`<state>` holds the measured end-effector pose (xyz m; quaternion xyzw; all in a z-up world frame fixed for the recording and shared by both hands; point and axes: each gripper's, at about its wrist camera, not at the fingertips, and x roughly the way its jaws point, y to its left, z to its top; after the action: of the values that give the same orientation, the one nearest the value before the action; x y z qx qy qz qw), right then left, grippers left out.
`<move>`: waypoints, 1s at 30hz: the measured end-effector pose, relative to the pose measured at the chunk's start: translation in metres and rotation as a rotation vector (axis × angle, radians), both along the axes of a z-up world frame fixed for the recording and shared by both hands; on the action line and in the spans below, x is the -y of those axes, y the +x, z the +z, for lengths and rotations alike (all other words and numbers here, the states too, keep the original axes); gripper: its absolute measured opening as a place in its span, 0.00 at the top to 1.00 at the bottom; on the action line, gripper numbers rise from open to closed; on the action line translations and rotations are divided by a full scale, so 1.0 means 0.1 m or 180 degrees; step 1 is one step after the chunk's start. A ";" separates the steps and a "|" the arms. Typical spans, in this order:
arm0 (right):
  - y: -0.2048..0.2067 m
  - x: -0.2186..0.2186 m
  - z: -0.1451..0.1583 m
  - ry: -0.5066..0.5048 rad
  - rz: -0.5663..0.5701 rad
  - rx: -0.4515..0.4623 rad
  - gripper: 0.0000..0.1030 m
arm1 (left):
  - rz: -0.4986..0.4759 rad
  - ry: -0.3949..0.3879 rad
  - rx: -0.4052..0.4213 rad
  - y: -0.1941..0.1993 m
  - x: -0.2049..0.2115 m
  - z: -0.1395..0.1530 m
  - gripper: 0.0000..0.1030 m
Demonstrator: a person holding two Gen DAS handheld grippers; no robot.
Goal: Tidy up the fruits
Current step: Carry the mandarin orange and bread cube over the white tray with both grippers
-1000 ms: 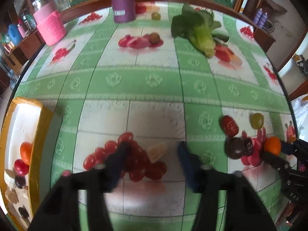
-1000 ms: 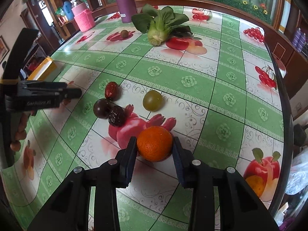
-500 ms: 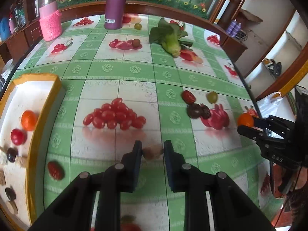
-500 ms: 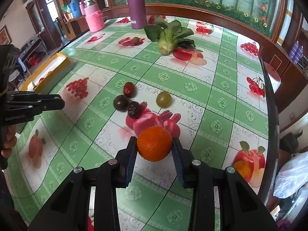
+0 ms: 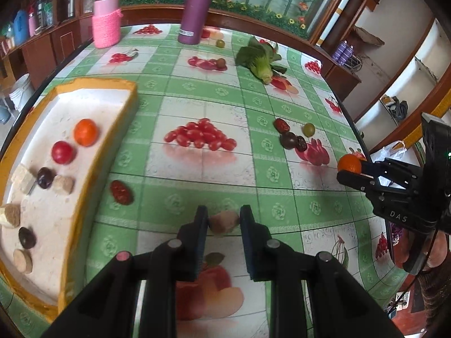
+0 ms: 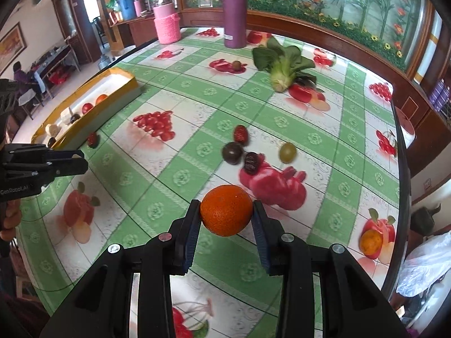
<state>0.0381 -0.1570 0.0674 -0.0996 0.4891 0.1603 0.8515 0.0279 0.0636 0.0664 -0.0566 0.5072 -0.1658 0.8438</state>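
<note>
Left gripper (image 5: 224,221): pinching a small tan chunk (image 5: 224,222), clear of the tablecloth (image 5: 197,98).
Right gripper (image 6: 226,215): clamped around an orange (image 6: 226,209).

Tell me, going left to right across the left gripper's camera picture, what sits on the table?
Yellow-rimmed tray → red date beside it → tan chunk held in the left gripper → dark fruits cluster → green grape → orange held in the right gripper.

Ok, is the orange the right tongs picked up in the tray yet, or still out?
Out. The orange sits clamped in the right tongs, above the tablecloth, well apart from the yellow-rimmed tray.
</note>
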 end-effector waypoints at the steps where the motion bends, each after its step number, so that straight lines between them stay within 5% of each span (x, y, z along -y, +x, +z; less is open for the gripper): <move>1: 0.01 -0.07 0.00 -0.0005 0.0030 -0.0002 0.66 | 0.0034 -0.0012 0.0008 -0.01 -0.07 0.02 0.75; 15: 0.12 -1.32 0.15 0.0004 0.0612 0.0118 0.66 | 0.0570 -0.0013 0.0110 -0.12 -1.10 0.13 0.75; 30: 0.36 -2.48 0.13 0.0110 0.1076 0.0105 0.66 | 0.0999 0.0211 -0.0023 -0.08 -2.04 -0.07 0.75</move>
<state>0.0738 0.0910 0.0799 -0.1684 0.4485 0.3079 0.8220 0.0200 0.2674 0.0591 -0.1078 0.5003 -0.0149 0.8590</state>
